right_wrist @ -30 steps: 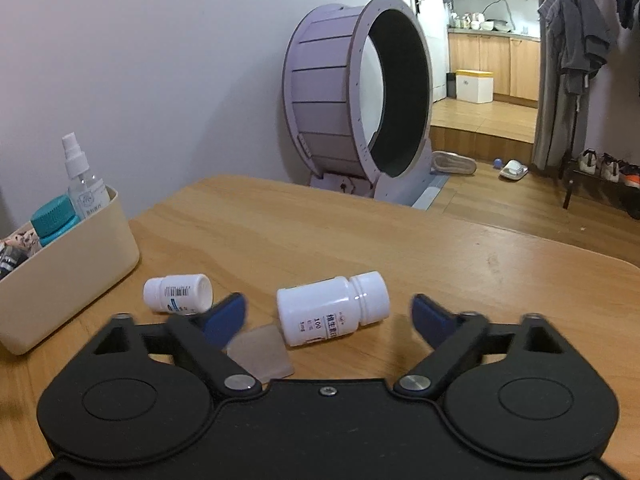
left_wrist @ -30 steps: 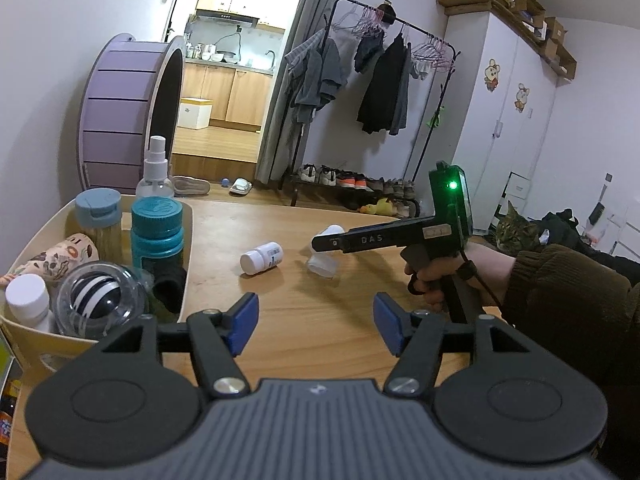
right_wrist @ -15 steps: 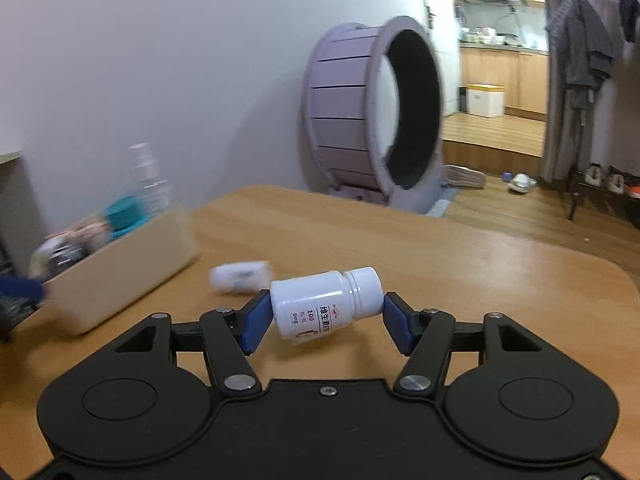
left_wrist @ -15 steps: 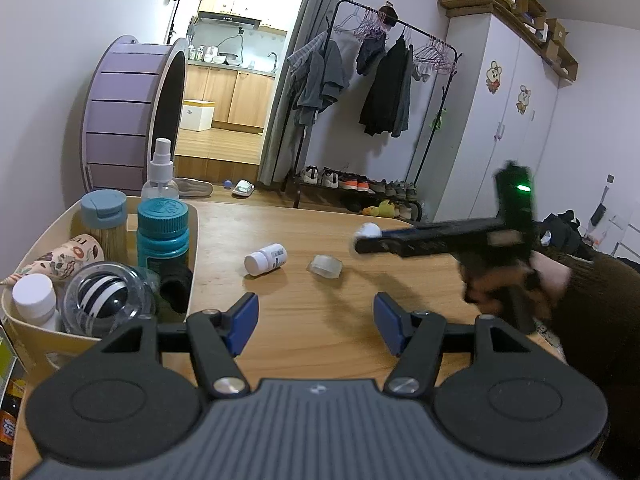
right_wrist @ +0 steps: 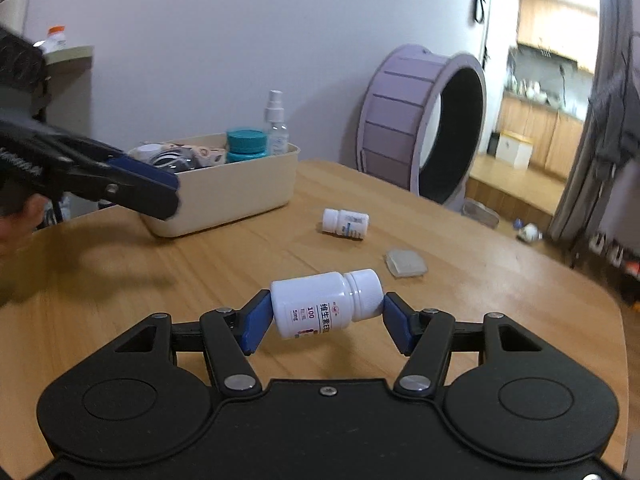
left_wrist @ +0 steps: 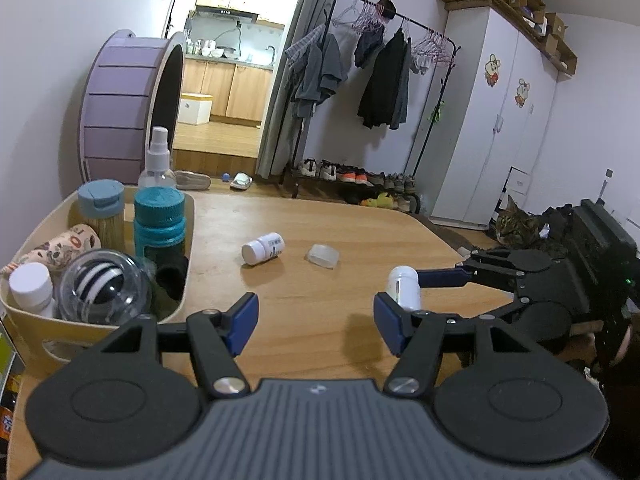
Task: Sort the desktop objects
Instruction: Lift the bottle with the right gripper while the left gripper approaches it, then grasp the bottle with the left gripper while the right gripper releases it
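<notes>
At the left, a cream storage bin (left_wrist: 182, 280) stands on the wooden table (left_wrist: 320, 216) and is already filled with sorted items: a white-capped bottle (left_wrist: 30, 288), a clear ball with a striped core (left_wrist: 102, 286), a patterned roll (left_wrist: 60, 242), a grey-lidded jar (left_wrist: 100, 210), a teal-capped bottle (left_wrist: 160, 220) and a clear spray bottle (left_wrist: 157, 160). The left gripper (left_wrist: 314, 322) is held just beside the bin with its blue pads apart and nothing between them. Near the middle of the table, two items are left unsorted: a small white pill bottle (left_wrist: 263, 248) lying on its side and, near it, a clear plastic cap (left_wrist: 322, 256). To the right, the right gripper (right_wrist: 326, 318) is seen clamped on a larger white pill bottle (right_wrist: 324, 308), gripped end to end, one pad on its base and the other on its cap; it is carried clear of the tabletop. The bottle is opaque white, cylindrical, with a narrower screw cap and a printed label, and lies almost level, its cap end tilted slightly up. The step in hand is judged to be the transfer of this bottle to the bin. The next move would call for the bottle to be carried across to the bin, past the left gripper, and released over a free gap among the crowded contents.
</notes>
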A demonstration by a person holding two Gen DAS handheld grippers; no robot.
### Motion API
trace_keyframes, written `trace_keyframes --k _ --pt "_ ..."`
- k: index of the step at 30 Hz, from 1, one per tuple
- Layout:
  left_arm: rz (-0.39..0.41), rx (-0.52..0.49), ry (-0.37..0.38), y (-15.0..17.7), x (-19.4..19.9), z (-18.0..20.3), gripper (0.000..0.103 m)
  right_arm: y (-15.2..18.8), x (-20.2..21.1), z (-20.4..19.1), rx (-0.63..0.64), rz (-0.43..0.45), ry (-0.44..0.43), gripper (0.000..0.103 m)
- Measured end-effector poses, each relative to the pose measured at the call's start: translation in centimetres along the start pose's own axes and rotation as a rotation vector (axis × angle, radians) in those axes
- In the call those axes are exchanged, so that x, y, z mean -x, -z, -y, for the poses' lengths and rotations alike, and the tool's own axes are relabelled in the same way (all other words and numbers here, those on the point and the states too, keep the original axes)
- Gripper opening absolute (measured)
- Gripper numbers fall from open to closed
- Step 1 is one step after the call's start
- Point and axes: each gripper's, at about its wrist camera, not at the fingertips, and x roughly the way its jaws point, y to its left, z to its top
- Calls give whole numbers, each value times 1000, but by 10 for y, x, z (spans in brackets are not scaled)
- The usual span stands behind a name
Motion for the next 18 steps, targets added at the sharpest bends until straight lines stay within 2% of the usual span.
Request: trace_keyframes --k 5,11,18 --pt "-17 33 74 -1 -2 -1 63 5 7 -27 220 29 24 59" --pt "-42 9 127 2 -11 10 62 11 15 -55 408 84 13 59" --pt "-76 9 185 5 -21 17 61 11 23 -71 534 135 -17 59"
